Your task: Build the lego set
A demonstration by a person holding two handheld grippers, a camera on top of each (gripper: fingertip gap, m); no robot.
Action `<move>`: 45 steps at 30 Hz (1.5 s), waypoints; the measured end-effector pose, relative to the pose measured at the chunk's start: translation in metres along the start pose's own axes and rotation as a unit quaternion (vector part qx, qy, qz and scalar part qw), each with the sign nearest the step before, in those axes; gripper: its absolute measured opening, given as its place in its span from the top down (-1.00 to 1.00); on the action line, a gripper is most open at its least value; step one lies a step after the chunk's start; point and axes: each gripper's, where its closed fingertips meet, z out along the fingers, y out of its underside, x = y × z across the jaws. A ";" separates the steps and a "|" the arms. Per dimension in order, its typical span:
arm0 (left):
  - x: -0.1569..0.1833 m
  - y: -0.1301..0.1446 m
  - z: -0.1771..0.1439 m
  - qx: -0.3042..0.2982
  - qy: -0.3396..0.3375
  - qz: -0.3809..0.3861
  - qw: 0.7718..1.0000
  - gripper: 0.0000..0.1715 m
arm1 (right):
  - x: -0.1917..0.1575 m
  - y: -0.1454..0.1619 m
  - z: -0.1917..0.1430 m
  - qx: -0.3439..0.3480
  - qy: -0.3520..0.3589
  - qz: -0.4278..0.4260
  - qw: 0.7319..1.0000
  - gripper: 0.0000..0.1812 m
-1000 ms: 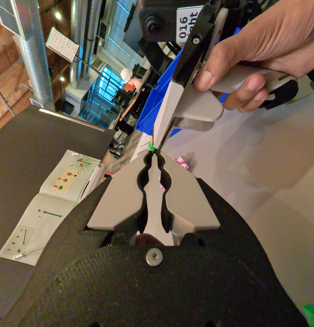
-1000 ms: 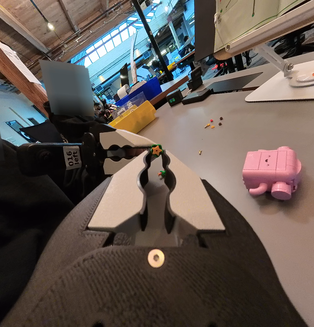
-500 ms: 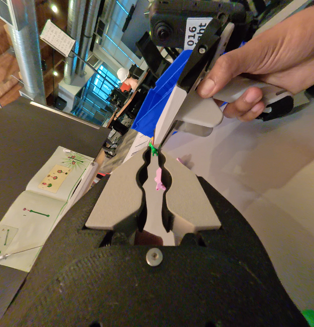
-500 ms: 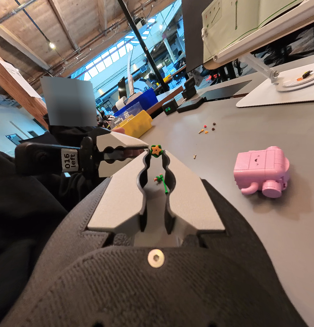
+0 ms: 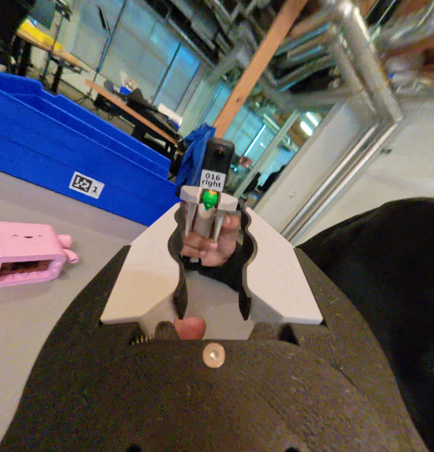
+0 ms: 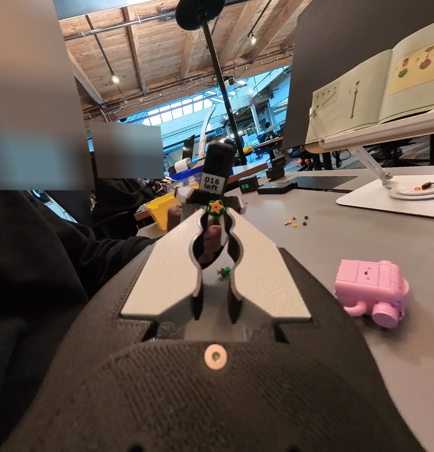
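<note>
My right gripper (image 6: 216, 213) is shut on a small green flower piece with an orange star (image 6: 216, 207), held in the air above the grey table (image 6: 309, 249). The same piece (image 5: 208, 199) shows green between the right gripper's tips (image 5: 209, 197) in the left wrist view. My left gripper (image 5: 212, 212) is open and empty, facing the right gripper a short way off; it also shows in the right wrist view (image 6: 211, 199). A small green and red piece (image 6: 224, 271) lies on the table below. A pink brick figure (image 6: 367, 291) (image 5: 25, 254) lies on its side.
Several tiny loose pieces (image 6: 296, 220) lie farther back. An open instruction booklet (image 6: 382, 85) rests on a stand with a white base (image 6: 372, 200). A blue bin (image 5: 76, 156) and a yellow bin (image 6: 159, 210) stand at the table's edges. A person in black sits close.
My left gripper has opened, let go at the flower piece and drawn back to face the right gripper. The right gripper still holds the piece and has tilted more level.
</note>
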 end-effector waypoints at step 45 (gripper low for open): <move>-0.006 0.010 -0.016 -0.068 -0.030 0.080 0.994 1.00 | -0.003 0.014 0.006 -0.015 -0.048 0.079 0.996 0.81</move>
